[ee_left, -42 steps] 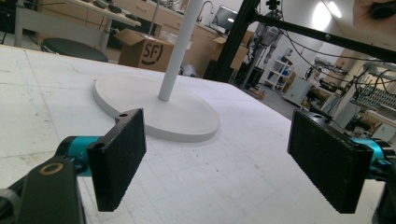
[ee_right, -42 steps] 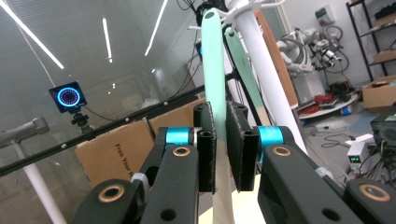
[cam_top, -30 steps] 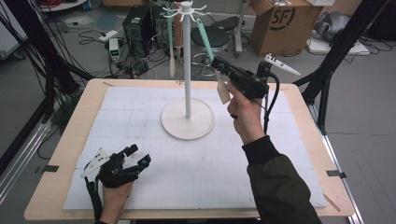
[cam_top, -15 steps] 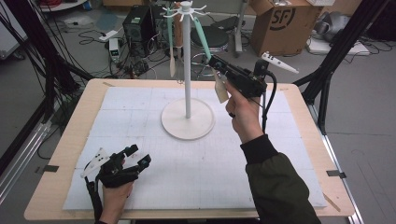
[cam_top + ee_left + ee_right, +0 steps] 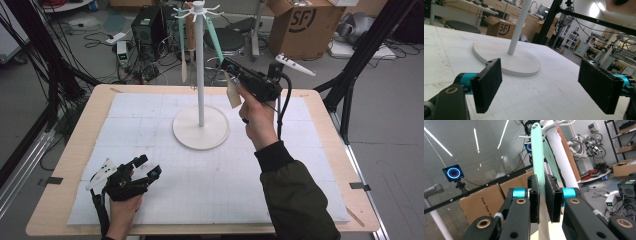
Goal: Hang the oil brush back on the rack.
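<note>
1. One white stand (image 5: 200, 70) rises from a round base (image 5: 201, 131) near the middle of the worktop (image 5: 75, 145), which is covered by a white gridded mat (image 5: 210, 185).
2. From the hooks at the top of the stand, three utensils hang in the high view: one mint-green spatula (image 5: 214, 37) with a pale wooden blade (image 5: 233, 94), one mint-green utensil (image 5: 181, 37) on the left, and one brown-handled one (image 5: 189, 30) behind the pole.
3. Two grippers are in play, one in each hand.
4. The right gripper (image 5: 229, 65) is raised beside the pole, above the right edge of the base. In the right gripper view its two black pads (image 5: 534, 198) are pinched on the spatula's green handle (image 5: 537, 152), which runs upright between them toward the hooks.
5. The spatula hangs to the right of the pole, its blade just above the worktop's far side and apart from the base.
6. The left gripper (image 5: 145, 165) rests low at the near left of the mat, well apart from the stand. Its two pads (image 5: 487, 83) are spread wide with nothing between them, facing the base (image 5: 506, 58).
7. One cardboard box (image 5: 305, 25) stands on the floor beyond the worktop.
</note>
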Demonstrator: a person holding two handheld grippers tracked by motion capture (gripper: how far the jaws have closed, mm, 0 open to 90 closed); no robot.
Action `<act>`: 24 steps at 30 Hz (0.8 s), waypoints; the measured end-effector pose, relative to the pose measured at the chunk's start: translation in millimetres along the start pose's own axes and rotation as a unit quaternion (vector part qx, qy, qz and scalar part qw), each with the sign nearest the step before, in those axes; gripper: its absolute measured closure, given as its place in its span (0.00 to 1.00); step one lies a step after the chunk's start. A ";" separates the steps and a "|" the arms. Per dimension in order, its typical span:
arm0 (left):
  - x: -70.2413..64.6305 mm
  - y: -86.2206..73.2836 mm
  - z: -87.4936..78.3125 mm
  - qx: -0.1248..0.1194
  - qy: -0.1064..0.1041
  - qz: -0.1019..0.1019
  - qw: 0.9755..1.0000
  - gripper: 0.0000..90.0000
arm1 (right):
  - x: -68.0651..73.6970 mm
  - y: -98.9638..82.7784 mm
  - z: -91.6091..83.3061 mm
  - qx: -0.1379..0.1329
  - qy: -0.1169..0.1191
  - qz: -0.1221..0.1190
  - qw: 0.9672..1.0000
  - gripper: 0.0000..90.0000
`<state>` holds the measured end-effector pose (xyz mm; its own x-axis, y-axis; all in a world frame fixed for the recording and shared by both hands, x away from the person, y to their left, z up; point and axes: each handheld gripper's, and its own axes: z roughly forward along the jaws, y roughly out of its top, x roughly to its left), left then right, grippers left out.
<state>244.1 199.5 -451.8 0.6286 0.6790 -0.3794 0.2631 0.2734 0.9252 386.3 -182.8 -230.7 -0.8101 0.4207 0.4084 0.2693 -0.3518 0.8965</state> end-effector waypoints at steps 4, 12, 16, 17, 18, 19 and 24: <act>0.1 0.1 -0.2 0.000 0.000 0.000 1.000 0.22 | -2.1 -1.0 2.5 0.001 -0.001 0.005 1.000 0.92; 0.0 0.2 -0.3 0.000 -0.002 0.001 1.000 0.22 | -4.6 -2.1 3.4 0.002 -0.007 0.008 1.000 0.92; -0.5 0.3 -0.4 -0.001 -0.003 0.000 1.000 0.22 | -4.0 -1.4 1.9 0.005 -0.009 0.007 1.000 0.91; -0.5 0.3 -0.5 -0.001 -0.002 0.001 1.000 0.22 | -3.9 -1.6 2.3 0.006 -0.007 0.008 1.000 0.90; -0.6 0.4 -0.6 -0.001 -0.002 0.001 1.000 0.22 | -4.3 -1.8 2.9 0.008 -0.005 0.008 1.000 0.89; -1.0 0.4 -0.6 -0.002 -0.002 0.001 1.000 0.22 | -4.5 -2.3 3.4 0.010 -0.003 0.009 1.000 0.81; -1.8 0.6 -1.3 -0.002 -0.001 0.002 1.000 0.22 | -7.2 -4.5 4.4 0.022 -0.026 0.018 0.999 0.59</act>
<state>242.2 199.4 -450.6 0.6315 0.6786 -0.3750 0.2571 0.2730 0.9270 393.2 -180.6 -236.9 -0.7715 0.4513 0.4483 0.3217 -0.3312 0.8870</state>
